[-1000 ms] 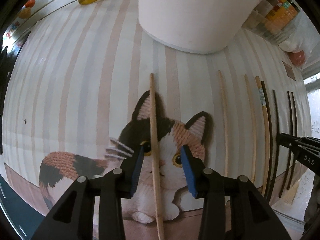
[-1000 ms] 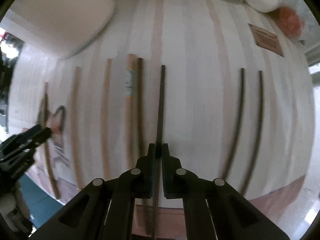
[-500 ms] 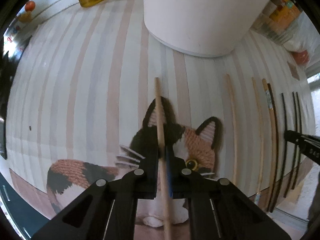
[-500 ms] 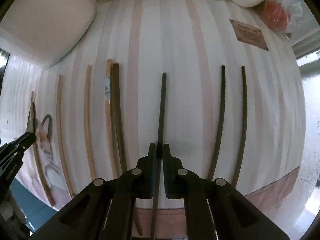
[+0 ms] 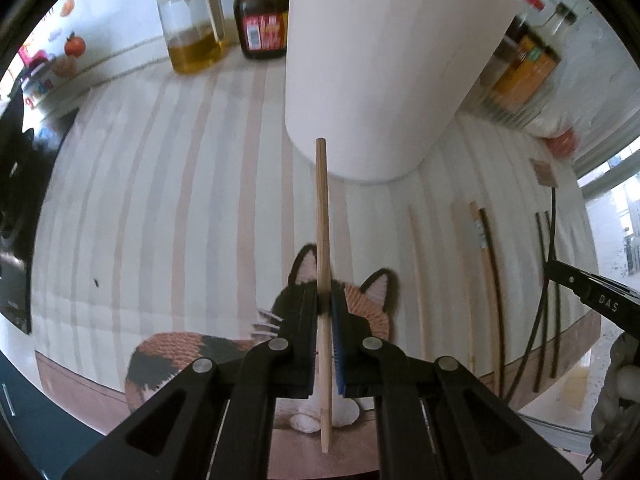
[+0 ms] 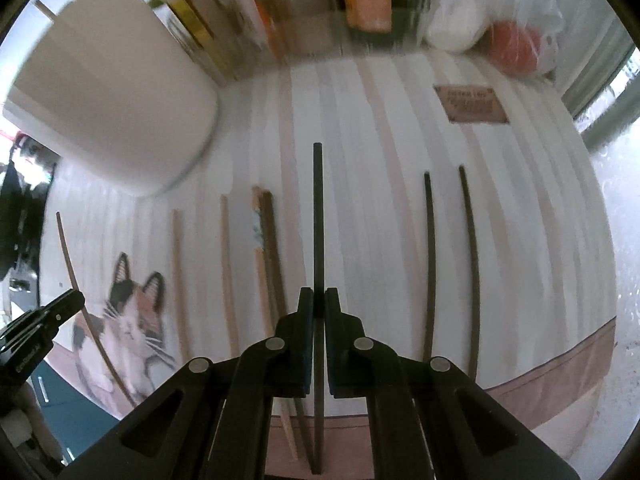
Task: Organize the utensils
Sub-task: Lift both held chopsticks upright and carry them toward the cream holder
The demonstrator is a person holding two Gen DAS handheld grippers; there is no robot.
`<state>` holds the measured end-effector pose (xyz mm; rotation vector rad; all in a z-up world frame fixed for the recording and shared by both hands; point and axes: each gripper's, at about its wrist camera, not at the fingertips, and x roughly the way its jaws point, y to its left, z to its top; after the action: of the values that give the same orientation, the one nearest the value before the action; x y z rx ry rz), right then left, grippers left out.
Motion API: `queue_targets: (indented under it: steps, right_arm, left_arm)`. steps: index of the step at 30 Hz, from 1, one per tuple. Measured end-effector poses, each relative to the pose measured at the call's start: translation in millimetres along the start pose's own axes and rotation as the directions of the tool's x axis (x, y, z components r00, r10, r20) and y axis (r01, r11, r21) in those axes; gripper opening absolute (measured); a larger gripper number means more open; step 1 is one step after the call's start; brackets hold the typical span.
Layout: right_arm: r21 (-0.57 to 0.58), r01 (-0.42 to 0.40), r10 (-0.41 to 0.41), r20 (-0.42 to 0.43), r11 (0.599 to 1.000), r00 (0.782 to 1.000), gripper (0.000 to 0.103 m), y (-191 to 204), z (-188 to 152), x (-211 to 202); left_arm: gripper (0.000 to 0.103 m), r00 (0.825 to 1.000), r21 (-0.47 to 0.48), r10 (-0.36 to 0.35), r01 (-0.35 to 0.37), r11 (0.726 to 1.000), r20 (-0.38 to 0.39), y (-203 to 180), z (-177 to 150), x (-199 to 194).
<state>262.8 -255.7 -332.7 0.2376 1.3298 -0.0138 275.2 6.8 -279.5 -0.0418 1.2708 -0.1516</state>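
A light wooden chopstick is pinched between the closed jaws of the left hand-held gripper, gripped toward its lower half so that its long upper part runs up in front of the white cylindrical container and its short end pokes out below the fingers; it is clear of the mat. A dark chopstick is clamped the same way in the shut jaws of the right hand-held gripper, its length running straight up the middle of that view, above the mat. Under both lies a striped mat with a calico cat picture covering the surface. On the mat, between the two grippers, lie two pale wooden chopsticks apart from each other, then a light and a dark stick touching side by side. To the right of the dark held stick, two more dark chopsticks lie near each other but apart. Behind the mat stand a jug of yellow oil and a dark sauce bottle, and a brown label is on the mat's far right part.
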Motion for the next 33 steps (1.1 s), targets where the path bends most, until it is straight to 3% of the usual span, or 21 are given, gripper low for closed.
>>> queue_targets:
  steps: [11, 21, 33]
  right_arm:
    - [-0.028, -0.039, 0.042, 0.157, 0.999, 0.987, 0.005, 2, 10, -42]
    - [-0.059, -0.055, 0.069, 0.274, 0.997, 0.959, 0.005, 16, 25, -77]
    - [-0.083, -0.121, 0.146, 0.446, 0.989, 0.883, 0.005, 39, 64, -150]
  left_arm:
    - [0.004, 0.993, 0.006, 0.004, -0.005, 1.0, 0.114, -13, 21, -36]
    - [0.004, 0.973, -0.013, -0.001, 0.004, 1.0, 0.23, -10, 42, -75]
    - [0.004, 0.927, -0.059, 0.01, 0.013, 0.998, 0.376, 1, 68, -140]
